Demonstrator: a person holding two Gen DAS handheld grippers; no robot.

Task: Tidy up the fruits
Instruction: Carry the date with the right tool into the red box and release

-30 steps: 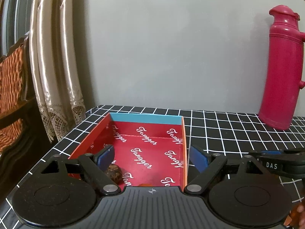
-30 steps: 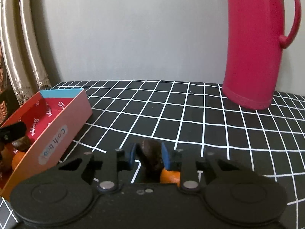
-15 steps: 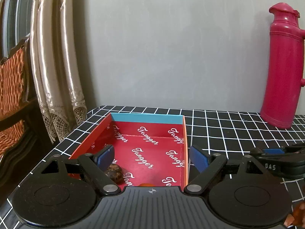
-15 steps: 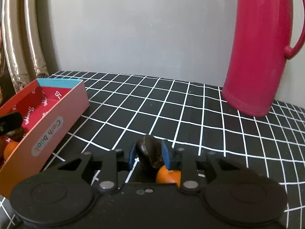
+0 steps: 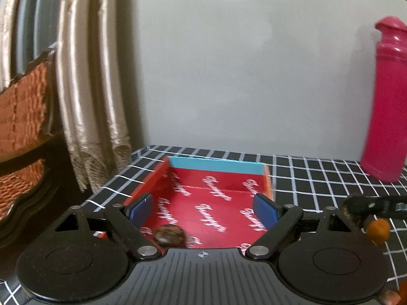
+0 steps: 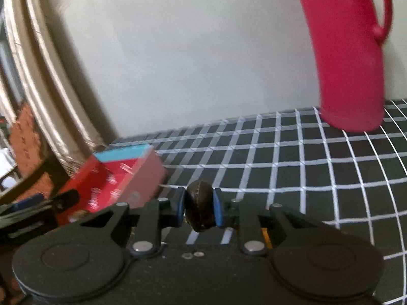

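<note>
My right gripper (image 6: pixel 198 207) is shut on a dark brown fruit (image 6: pixel 199 208) and holds it above the checkered table, right of the red box (image 6: pixel 119 178). My left gripper (image 5: pixel 203 207) is open and empty over the near end of the red box (image 5: pixel 218 167). A brown fruit (image 5: pixel 169 235) lies in the box by my left finger. The right gripper (image 5: pixel 371 206) shows at the right of the left wrist view, with an orange fruit (image 5: pixel 379 230) on the table below it.
A tall pink flask (image 6: pixel 348 50) stands at the back right of the black checkered tablecloth (image 6: pixel 279 157). Curtains (image 5: pixel 94 76) and a wooden chair (image 5: pixel 25 117) are off the table's left edge. A grey wall is behind.
My right gripper has risen and swung left toward the box with the dark fruit, leaving the orange fruit on the table. The left gripper has shifted slightly and stays open.
</note>
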